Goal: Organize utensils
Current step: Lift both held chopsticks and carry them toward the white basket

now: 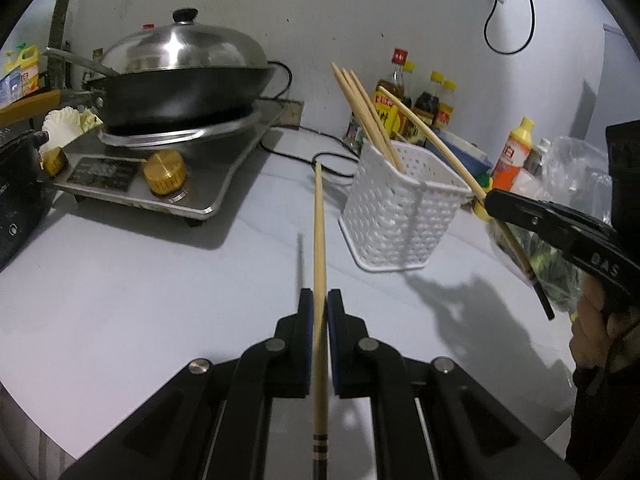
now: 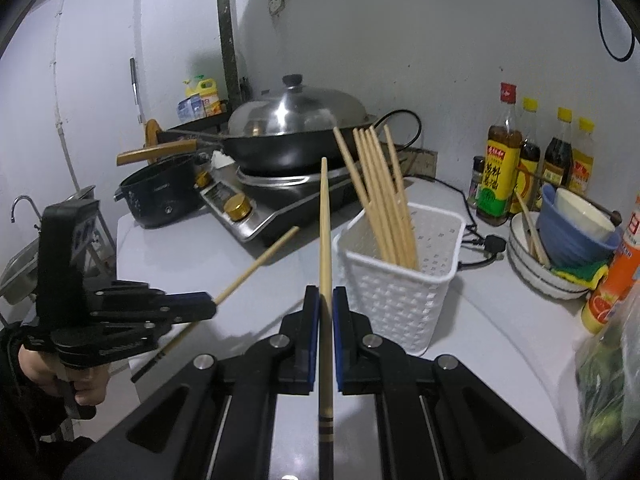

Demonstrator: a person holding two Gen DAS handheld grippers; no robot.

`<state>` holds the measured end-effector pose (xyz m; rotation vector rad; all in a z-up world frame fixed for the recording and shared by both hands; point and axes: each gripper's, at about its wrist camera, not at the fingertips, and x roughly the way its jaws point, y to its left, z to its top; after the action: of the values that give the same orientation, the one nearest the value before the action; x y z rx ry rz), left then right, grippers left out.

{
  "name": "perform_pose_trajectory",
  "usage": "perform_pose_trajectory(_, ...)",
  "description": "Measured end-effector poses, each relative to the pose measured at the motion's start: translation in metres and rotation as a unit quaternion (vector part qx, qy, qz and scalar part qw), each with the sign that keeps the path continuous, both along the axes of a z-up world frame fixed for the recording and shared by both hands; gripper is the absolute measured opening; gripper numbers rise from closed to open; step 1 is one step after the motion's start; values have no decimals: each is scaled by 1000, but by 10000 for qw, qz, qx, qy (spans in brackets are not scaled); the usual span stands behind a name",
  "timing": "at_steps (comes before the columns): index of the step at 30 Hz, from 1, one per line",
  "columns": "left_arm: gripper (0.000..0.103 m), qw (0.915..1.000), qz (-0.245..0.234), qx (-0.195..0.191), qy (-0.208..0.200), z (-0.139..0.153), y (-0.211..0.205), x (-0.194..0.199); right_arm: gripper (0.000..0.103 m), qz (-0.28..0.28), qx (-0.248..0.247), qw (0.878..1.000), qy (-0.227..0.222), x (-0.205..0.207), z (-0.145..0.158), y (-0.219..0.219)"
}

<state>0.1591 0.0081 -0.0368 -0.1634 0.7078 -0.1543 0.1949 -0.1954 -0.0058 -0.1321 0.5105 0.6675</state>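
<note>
Between left gripper (image 1: pixel 319 300) jaws, chopstick (image 1: pixel 319 240) clenched; right gripper (image 2: pixel 326 296) jaws clench second chopstick (image 2: pixel 325 232) beside basket (image 2: pixel 400 292)

The basket (image 2: pixel 400 280) was white with a perforated grid; the chopsticks (image 2: pixel 380 200) pale tan; the held chopstick (image 1: pixel 319 240) had dark bands at its near end; the far-right bowl (image 2: pixel 568 236) was blue.

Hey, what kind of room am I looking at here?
Most likely a small home kitchen: a lidded wok sits on a countertop stove, sauce bottles line the wall, and stacked bowls share the counter with a white chopstick basket.
</note>
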Motion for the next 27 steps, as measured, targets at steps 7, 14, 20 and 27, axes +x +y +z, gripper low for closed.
perform_pose_trajectory(7,6,9997,68,-113,-198,12,18,0,6,-136,23,9999,-90,21,18,-2)
perform_pose_trajectory(14,6,9989,179,-203,-389,21,41,1,6,-217,55,9997,-132,46,35,5)
perform_pose_trajectory(20,6,9979,196,-256,-561,28,58,7,6,-213,93,9996,-171,70,46,18)
perform_pose_trajectory(27,6,9976,205,-400,-519,21,71,18,6,-198,-69,9995,-251,97,53,39)
